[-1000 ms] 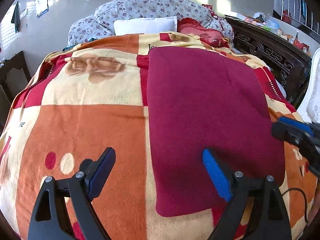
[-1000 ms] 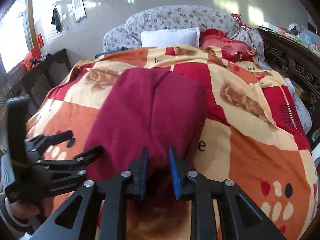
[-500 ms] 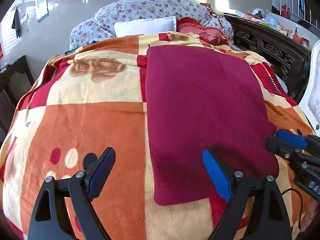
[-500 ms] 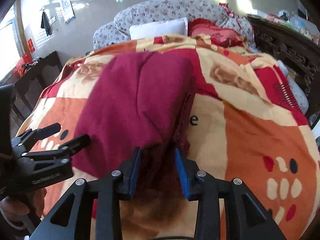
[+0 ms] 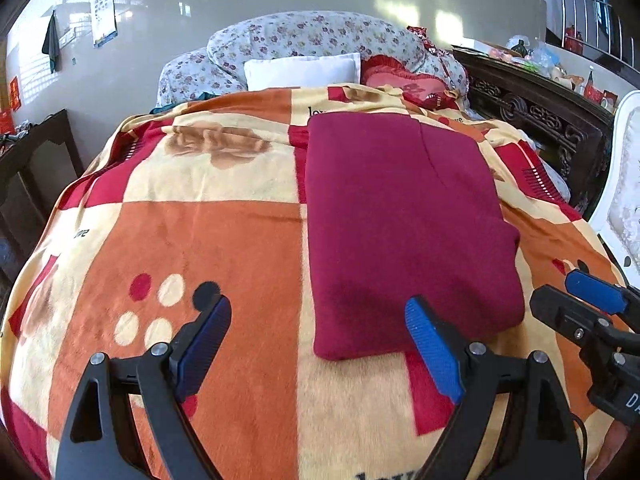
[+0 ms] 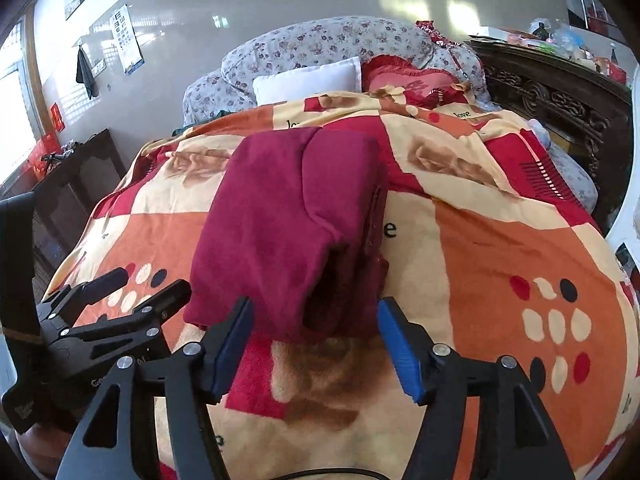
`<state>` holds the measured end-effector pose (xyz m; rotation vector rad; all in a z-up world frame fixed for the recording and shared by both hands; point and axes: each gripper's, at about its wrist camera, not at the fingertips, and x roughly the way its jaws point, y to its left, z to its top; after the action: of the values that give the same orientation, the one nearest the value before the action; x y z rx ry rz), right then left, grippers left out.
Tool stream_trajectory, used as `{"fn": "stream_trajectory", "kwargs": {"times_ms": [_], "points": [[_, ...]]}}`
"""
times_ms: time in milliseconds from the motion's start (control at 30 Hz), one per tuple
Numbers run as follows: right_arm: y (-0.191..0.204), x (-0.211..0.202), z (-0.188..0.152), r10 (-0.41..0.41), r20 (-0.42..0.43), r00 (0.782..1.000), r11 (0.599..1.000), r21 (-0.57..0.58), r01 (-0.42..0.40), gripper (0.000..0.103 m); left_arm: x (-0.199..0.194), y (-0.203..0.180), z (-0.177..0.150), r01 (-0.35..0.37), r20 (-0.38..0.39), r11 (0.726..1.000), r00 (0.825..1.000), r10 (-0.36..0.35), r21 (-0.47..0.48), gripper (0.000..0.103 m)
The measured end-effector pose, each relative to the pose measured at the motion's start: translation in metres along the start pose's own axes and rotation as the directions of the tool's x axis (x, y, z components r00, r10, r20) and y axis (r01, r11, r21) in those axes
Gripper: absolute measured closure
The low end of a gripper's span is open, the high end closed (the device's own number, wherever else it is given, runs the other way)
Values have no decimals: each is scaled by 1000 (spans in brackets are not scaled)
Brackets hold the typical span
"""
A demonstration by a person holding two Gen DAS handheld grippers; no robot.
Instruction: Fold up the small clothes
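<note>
A dark red garment (image 5: 400,220) lies folded into a long rectangle on the patterned orange, cream and red blanket (image 5: 200,248). In the right wrist view the garment (image 6: 288,232) shows a folded-over edge and an open tube end nearest me. My left gripper (image 5: 318,320) is open and empty, just short of the garment's near left corner. My right gripper (image 6: 314,318) is open and empty, its jaws spread either side of the garment's near end. Each gripper shows in the other's view, the right one (image 5: 576,304) at the right edge, the left one (image 6: 120,292) at the left.
A white pillow (image 5: 302,70), a floral quilt (image 5: 312,38) and a red cushion (image 5: 404,82) lie at the bed's far end. A dark carved wooden bed frame (image 5: 536,116) runs along the right. A dark cabinet (image 5: 36,168) stands at the left.
My right gripper let go of the garment's near end and opened wide. Both grippers drew back toward me, and the garment's near edge settled flat on the blanket.
</note>
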<state>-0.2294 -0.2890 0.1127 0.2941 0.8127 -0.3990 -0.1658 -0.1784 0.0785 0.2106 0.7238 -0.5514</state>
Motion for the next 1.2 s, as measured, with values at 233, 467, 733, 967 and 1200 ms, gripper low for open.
{"fn": "stream_trajectory", "kwargs": {"times_ms": [233, 467, 733, 967, 1200], "points": [[2, -11, -2, -15, 12, 1000, 1000, -2, 15, 31, -14, 6, -4, -9, 19, 1000, 1000, 10, -15, 15], [0, -8, 1, 4, 19, 1000, 1000, 25, -4, 20, -9, 10, -2, 29, -8, 999, 1000, -29, -29, 15], [-43, 61, 38, 85, -48, 995, 986, 148, -77, 9, 43, 33, 21, 195, -80, 962, 974, -214, -192, 12], [-70, 124, 65, 216, -102, 971, 942, 283, -180, 9, 100, 37, 42, 306, -127, 919, 931, -344, -248, 8], [-61, 146, 73, 274, -105, 956, 934, 267, -238, 38, 121, 36, 42, 368, -123, 888, 903, -412, -277, 16]]}}
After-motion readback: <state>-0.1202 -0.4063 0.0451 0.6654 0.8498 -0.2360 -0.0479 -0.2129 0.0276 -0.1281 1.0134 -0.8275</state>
